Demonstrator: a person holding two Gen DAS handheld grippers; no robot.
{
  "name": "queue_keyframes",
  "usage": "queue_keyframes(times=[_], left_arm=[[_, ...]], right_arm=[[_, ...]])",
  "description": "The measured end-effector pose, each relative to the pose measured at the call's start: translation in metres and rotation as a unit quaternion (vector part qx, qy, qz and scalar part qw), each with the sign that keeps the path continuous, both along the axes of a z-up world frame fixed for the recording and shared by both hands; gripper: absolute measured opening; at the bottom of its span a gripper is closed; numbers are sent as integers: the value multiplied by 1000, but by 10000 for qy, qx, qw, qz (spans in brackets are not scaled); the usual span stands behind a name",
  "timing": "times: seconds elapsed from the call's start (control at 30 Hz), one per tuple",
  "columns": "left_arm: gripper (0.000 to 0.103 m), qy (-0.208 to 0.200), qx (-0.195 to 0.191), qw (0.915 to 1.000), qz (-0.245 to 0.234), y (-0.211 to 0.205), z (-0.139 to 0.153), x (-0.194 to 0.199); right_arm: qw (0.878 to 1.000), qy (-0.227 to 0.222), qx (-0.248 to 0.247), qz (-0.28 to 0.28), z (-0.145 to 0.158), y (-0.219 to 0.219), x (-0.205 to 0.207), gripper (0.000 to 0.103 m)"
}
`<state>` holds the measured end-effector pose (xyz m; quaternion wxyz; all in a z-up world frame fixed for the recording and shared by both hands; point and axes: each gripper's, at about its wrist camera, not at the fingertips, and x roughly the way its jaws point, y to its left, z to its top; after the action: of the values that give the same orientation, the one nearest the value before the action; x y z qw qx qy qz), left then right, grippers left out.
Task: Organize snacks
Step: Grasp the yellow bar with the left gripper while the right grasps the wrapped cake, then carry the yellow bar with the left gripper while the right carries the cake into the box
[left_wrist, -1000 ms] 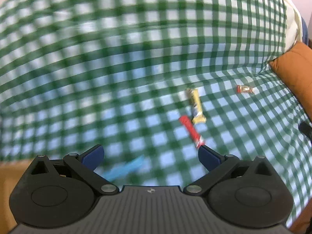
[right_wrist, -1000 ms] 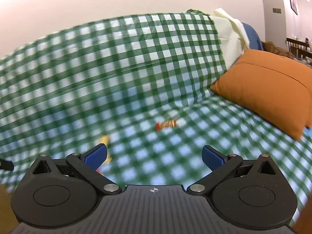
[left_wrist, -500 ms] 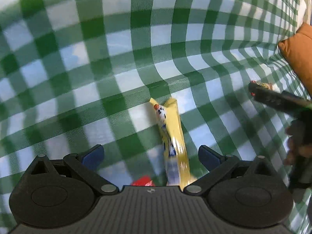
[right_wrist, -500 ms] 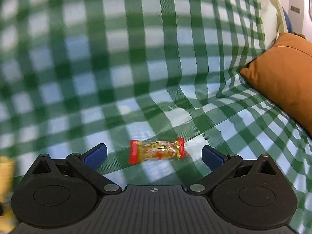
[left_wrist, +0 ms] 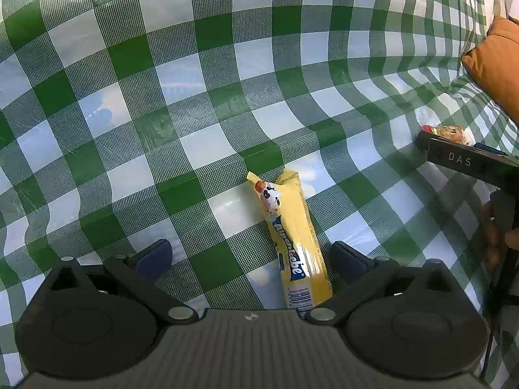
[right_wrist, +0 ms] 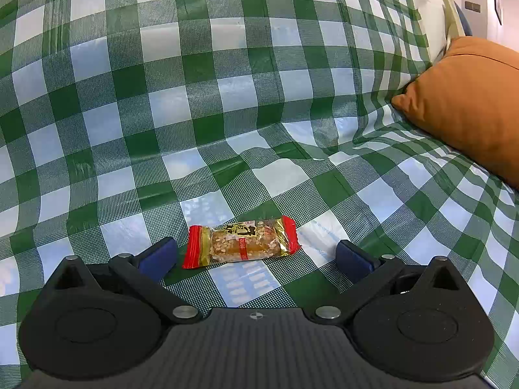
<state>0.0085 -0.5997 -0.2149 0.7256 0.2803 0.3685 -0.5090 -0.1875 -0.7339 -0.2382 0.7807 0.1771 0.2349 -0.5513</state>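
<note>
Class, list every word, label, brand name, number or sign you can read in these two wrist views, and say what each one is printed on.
"DAS": white letters on the side of the right gripper, seen from the left wrist view.
Blue brand band on the yellow snack bar: partly glared, roughly "Alpenliebe", not certain.
Barcode digits on the yellow snack bar: too small to read.
Black characters and a red vertical strip on the red-ended sesame bar: too small to read.

Bright even daylight, sharp focus, soft shadows, sheen on checked cloth (right_wrist: 227, 103), fisheye bending at edges

Left wrist view: low, close over checked cloth (left_wrist: 207, 142), facing forward-down. Right wrist view: likewise. Shared: orange cushion (right_wrist: 467, 103) at 2 o'clock.
</note>
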Motion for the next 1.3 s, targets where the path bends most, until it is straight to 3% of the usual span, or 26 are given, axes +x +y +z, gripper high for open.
queue_keyframes(times=[0.13, 0.17, 0.2, 0.23, 0.27, 0.33, 0.47, 0.6, 0.7, 0.87, 1.03, 1.3], left_arm=[[100, 10, -51, 10000, 83, 5, 4, 1], [83, -38, -102, 9997, 220, 8, 8, 1], [47, -49, -160, 9995, 264, 12, 15, 1], [29, 32, -141, 9998, 162, 13, 21, 0], [14, 164, -94, 9998, 60, 15, 26, 0], [13, 154, -175, 9997, -4, 24, 38, -2], [13, 202, -400, 9988, -216, 55, 67, -8], [13, 126, -700, 9971, -269, 112, 109, -10], [13, 150, -850, 9961, -172, 174, 141, -11], [13, 160, -985, 9950, 27, 294, 192, -29], [13, 174, -1167, 9925, 306, 408, 240, -58], [13, 233, -1383, 9861, 888, 565, 291, -102]], right_arm=[[10000, 5, -5, -3, 1, 2, -1, 103], [10000, 8, -15, -5, 1, 2, -1, 103], [10000, 30, -49, -22, 2, 3, -1, 100], [9998, 77, -154, -62, 4, 6, 0, 74], [9995, 128, -284, -21, 7, 10, 1, 58], [9989, 339, -306, -74, 11, 18, 6, 58], [9993, 163, -322, -46, 30, 47, -4, 58], [9981, -152, -492, 348, 69, 116, -29, 58], [9964, -293, -483, 634, 96, 185, -54, 58], [9926, -904, 200, 785, 130, 306, -99, 58], [9834, -1174, 742, 1170, 164, 414, -111, 58], [9643, -1005, 936, 2265, 225, 559, -105, 58]])
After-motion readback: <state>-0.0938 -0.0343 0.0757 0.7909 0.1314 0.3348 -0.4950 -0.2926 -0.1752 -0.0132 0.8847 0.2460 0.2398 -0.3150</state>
